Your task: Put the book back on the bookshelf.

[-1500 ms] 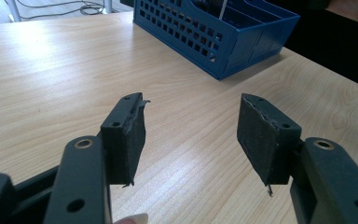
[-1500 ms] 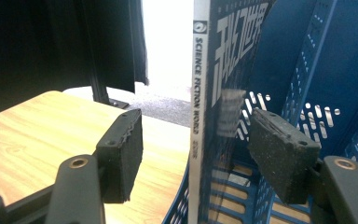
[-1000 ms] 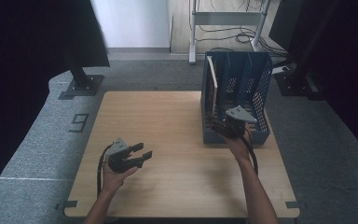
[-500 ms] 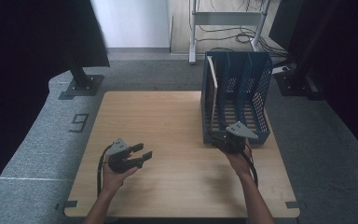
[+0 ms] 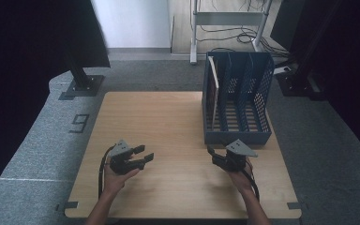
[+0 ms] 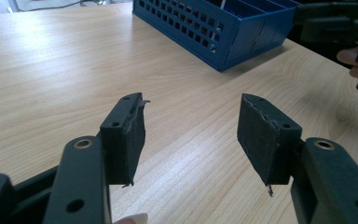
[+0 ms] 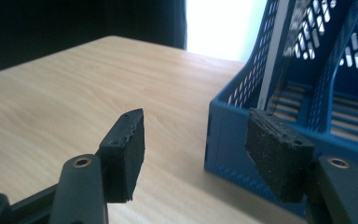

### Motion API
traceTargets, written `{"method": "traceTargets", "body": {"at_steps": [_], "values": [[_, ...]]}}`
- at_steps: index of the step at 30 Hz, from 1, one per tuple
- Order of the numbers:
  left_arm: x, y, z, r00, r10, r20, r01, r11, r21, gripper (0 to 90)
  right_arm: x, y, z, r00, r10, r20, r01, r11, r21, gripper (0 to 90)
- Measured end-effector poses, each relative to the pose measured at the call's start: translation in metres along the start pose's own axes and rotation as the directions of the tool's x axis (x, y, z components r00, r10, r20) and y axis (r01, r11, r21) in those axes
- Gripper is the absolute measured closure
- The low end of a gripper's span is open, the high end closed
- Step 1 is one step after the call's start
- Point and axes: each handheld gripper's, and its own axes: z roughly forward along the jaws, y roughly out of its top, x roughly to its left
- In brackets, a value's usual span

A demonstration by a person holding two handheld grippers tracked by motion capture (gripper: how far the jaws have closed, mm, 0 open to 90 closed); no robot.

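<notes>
High view: pale wooden surface (image 5: 168, 122) with a blue perforated plastic file rack of three upright slots (image 5: 236, 103) standing toward 2 o'clock, a thin white-edged board or folder (image 5: 214, 89) upright in its leftmost slot. At 7 o'clock, left gripper (image 5: 143, 157) held low over the wood in a hand (image 5: 117, 180) coming from the bottom edge, jaws set wide with nothing between, pointing toward 3 o'clock. At 5 o'clock, right gripper (image 5: 212, 153) in the other hand (image 5: 239, 180), just in front of the rack's near wall and apart from it, jaws parted and empty, aimed toward 10 o'clock, black cable trailing back along the forearm. Left gripper view: two black padded jaws rising from the bottom, spread wide over bare wood grain, nothing gripped; blue rack (image 6: 223, 28) at 1 o'clock, well apart; the other gripper and its fingers at 3 o'clock near the surface's edge. Right gripper view: jaws moderately open, holding nothing; left jaw over bare wood, right jaw in front of the rack's near corner (image 7: 228, 135) at 3 o'clock, close but whether touching cannot be told; upright board (image 7: 272, 60) and slot floors visible beyond at 1 o'clock.
</notes>
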Motion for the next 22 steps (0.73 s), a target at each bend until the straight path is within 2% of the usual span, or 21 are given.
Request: {"method": "traceTargets", "body": {"at_steps": [4, 7, 11, 22], "values": [[0.000, -0.001, 0.001, 1.0000, 0.002, 0.000, -0.002, 1.0000, 0.008, 41.3, 0.000, -0.006, -0.003, 1.0000, 0.001, -0.003, -0.001, 1.000, 0.012, 37.3], [0.000, -0.001, 0.001, 1.0000, 0.002, 0.001, -0.002, 1.0000, 0.007, 41.3, 0.001, -0.017, -0.003, 1.0000, -0.004, 0.000, 0.004, 0.999, 0.052, 37.2], [0.000, -0.001, 0.001, 1.0000, 0.003, 0.001, -0.003, 1.0000, 0.008, 41.3, 0.000, -0.024, -0.001, 1.0000, 0.003, 0.002, -0.003, 0.997, 0.073, 37.2], [0.001, -0.002, 0.003, 1.0000, 0.001, 0.002, -0.001, 0.9999, 0.016, 41.3, 0.000, -0.025, 0.000, 1.0000, 0.002, 0.005, -0.002, 0.997, 0.072, 37.1]]}}
